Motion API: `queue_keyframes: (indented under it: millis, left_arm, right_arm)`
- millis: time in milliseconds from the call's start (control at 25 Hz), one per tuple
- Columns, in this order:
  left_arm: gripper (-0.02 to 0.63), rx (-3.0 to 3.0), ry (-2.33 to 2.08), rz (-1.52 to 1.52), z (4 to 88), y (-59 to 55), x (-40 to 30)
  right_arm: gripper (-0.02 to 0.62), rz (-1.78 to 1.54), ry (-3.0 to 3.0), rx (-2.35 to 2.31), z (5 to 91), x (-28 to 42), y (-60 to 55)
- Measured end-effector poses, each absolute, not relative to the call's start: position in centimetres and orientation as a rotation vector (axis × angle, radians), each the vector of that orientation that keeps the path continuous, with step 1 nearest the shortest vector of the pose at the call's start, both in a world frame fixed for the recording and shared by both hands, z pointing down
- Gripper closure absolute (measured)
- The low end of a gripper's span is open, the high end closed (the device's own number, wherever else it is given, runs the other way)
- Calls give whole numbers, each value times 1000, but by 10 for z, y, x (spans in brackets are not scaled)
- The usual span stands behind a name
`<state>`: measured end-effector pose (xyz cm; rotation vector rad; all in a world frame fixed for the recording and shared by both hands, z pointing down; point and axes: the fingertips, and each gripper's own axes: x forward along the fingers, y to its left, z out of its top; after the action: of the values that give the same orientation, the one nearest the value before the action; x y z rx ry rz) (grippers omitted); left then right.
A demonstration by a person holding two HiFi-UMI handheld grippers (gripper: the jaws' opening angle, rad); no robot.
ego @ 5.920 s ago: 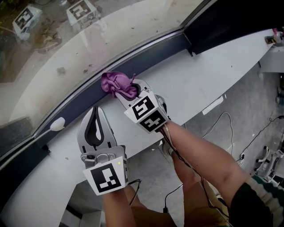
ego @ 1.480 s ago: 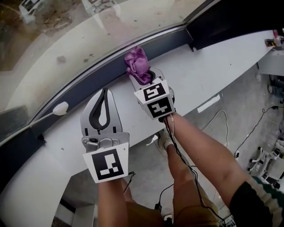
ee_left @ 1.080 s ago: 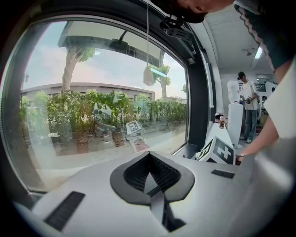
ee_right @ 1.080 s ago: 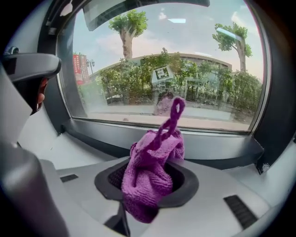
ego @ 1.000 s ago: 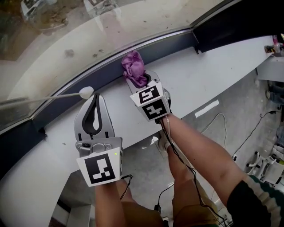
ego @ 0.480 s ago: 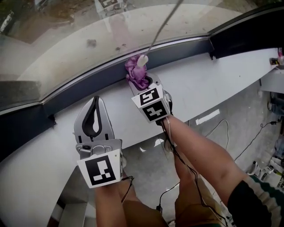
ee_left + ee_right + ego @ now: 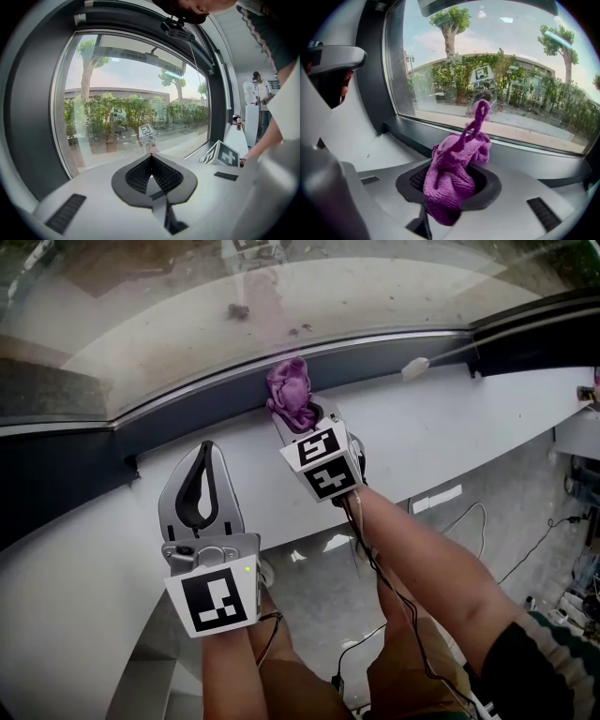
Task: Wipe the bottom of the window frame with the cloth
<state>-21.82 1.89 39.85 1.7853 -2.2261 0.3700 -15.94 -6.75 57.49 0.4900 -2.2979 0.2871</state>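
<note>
Between the jaws of the right tool (image 7: 302, 420) a purple cloth (image 7: 290, 395) is clamped. The jaws are closed on its middle, and the bunched bulk is seen spilling forward past the tips and hanging down behind them. Ahead of this tool, the front of the cloth is laid over the dark bottom strip of the window frame (image 7: 375, 354), just under the glass (image 7: 281, 296). From the right tool view one twisted strand of the cloth is seen standing up in front of the pane. Firm contact with the frame cannot be confirmed from that view.

Under the right tool the white sill (image 7: 450, 427) is noted, running along the frame. To the right of this tool, well apart from it, a thin rod with a white tip (image 7: 415, 368) is seen against the frame.

To the left of the right tool and set further back from the frame, the left tool (image 7: 203, 452) is held over the sill. Its jaws are seen closed together, tips meeting, with nothing between them. The tips are pointed toward the glass and fall short of the frame.

Both tools are carried on bare forearms (image 7: 422, 559). A marker cube (image 7: 322, 465) is seen at the rear of the right tool. Below the sill's edge a grey floor (image 7: 319, 587) with loose cables (image 7: 473, 517) is made out. Trees (image 7: 450, 23) and a low building (image 7: 122, 93) are seen through the glass in the tool views.
</note>
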Motion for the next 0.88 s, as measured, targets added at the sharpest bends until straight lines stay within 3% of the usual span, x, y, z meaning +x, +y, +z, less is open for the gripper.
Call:
queue_keyframes:
  millis: [880]
  left_arm:
    - [603,1540,-2364,328,401,117,-326]
  right_arm:
    - [449,194,-2353,250,571,-295,40]
